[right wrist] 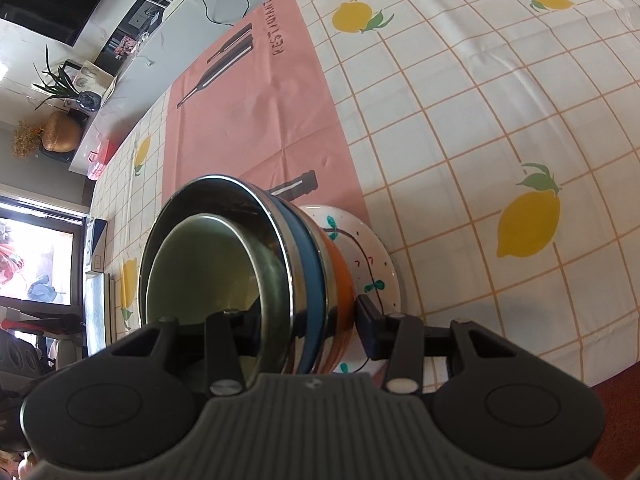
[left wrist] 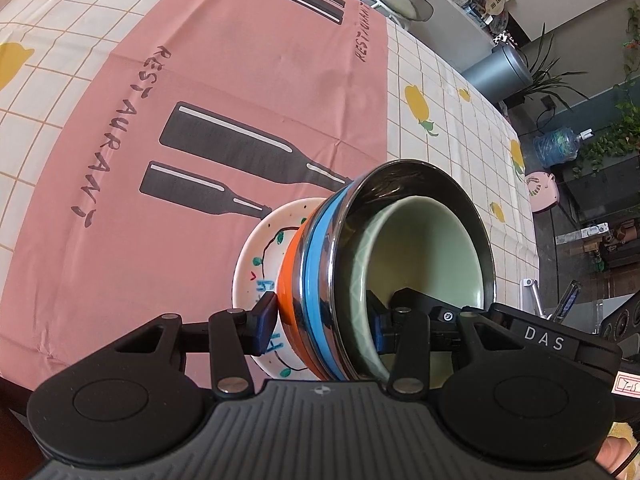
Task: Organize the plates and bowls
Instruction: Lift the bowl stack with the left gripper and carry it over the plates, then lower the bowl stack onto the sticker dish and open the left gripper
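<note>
While both tools straddle the bowl stack (left wrist: 360,280) from opposite sides, the left tool (left wrist: 320,316) and right tool (right wrist: 308,320) each pinch its wall, one finger inside; the stack sits on a plate (left wrist: 256,264) on the surface (left wrist: 120,200).

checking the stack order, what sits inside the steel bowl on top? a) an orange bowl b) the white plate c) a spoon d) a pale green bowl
d: both wrist views show a pale green bowl nested inside the steel bowl, with the orange bowl and the white plate below it.
</note>
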Demonstrator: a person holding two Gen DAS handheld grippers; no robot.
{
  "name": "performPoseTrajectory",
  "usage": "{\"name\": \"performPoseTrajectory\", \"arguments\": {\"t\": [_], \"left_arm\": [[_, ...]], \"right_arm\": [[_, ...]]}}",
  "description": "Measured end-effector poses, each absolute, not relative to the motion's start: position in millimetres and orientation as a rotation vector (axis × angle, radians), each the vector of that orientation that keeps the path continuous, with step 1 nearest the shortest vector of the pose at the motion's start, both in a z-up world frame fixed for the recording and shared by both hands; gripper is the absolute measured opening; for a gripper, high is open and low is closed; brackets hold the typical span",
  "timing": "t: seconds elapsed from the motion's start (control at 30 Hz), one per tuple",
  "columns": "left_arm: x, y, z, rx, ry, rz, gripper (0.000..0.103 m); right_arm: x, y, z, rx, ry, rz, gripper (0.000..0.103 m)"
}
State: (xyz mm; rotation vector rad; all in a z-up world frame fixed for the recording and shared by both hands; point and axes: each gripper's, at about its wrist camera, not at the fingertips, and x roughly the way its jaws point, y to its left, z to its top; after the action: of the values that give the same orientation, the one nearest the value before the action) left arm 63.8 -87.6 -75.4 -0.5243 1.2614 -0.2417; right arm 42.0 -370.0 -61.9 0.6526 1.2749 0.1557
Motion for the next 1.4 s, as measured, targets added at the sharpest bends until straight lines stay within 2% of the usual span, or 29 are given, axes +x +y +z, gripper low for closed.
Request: {"name": "performPoseTrajectory", "arguments": {"t": [0.27, 0.47, 0.53, 0.57, 0.63, 0.7, 0.8, 1.17, 1.4], "left_arm": [[63.7, -89.1, -72.5, -0.503, 1.253, -0.223, 0.046], [65.6, -92.5, -65.9, -0.462, 1.234, -0.224, 0.046], [64.9, -92.8, -63.0, -0.455, 1.222, -0.229, 0.050], [64.3, -92.5, -61.3, -0.454, 1.215, -0.231, 0.053], [62.2, -93.0, -55.5, -0.440, 1.198, -0.237, 0.054], [59.1, -93.6, -49.0, -0.418, 1.179, -0.241, 0.055], [53.2, -93.4, -36.8, -0.380, 1.141, -0.256, 0.058], [-0.1, -80.5, 26.9, -0.156, 0.812, -0.296, 0.061], [-38.1, -77.4, 39.7, -0.020, 0.612, -0.222, 0.061]], "right_arm": [[43.2, -367.0, -60.3, 0.616, 1.271, 0.161, 0.044], [46.0, -361.6, -56.1, 0.556, 1.273, 0.160, 0.047], [45.6, -360.4, -52.1, 0.540, 1.258, 0.167, 0.051], [45.2, -359.8, -48.7, 0.527, 1.246, 0.169, 0.056], [44.3, -357.4, -40.9, 0.485, 1.225, 0.167, 0.058], [42.9, -354.2, -32.6, 0.438, 1.203, 0.170, 0.066], [38.6, -349.1, -18.9, 0.353, 1.154, 0.165, 0.067], [-2.8, -321.0, 26.2, 0.100, 0.906, 0.192, 0.071], [-38.0, -308.6, 43.9, 0.038, 0.768, 0.226, 0.077]]}}
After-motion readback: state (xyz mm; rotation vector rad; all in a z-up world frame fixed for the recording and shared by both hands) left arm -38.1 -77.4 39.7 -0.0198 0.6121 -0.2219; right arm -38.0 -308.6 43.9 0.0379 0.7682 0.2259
